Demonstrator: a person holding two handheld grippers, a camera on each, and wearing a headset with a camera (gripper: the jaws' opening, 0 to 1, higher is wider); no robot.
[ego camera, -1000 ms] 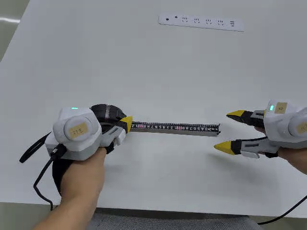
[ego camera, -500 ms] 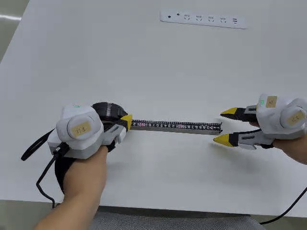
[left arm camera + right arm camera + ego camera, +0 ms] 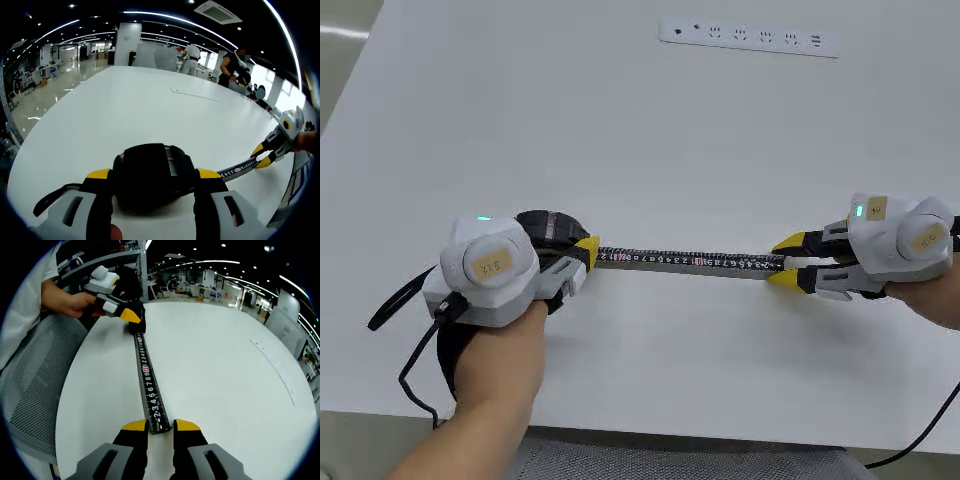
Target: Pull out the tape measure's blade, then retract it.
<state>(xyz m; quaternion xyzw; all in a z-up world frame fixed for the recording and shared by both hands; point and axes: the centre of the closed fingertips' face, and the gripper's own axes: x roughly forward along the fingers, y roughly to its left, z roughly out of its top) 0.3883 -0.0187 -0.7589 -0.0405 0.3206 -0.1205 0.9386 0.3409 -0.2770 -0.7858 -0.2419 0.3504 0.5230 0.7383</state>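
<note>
My left gripper is shut on the black tape measure case, which rests on the white table. The dark blade lies flat on the table, running right from the case. My right gripper has its yellow-tipped jaws closed against both edges of the blade's free end. In the left gripper view the blade reaches to the right gripper. The right gripper view has the case and the left gripper at the blade's far end.
A white power strip lies at the table's far side. A black strap and a cable trail off the left gripper near the front edge. A mesh chair stands beside the table. People stand far off.
My right gripper has moved left to the blade's end and its jaws have closed from wide open onto it. The left gripper and the case have stayed put.
</note>
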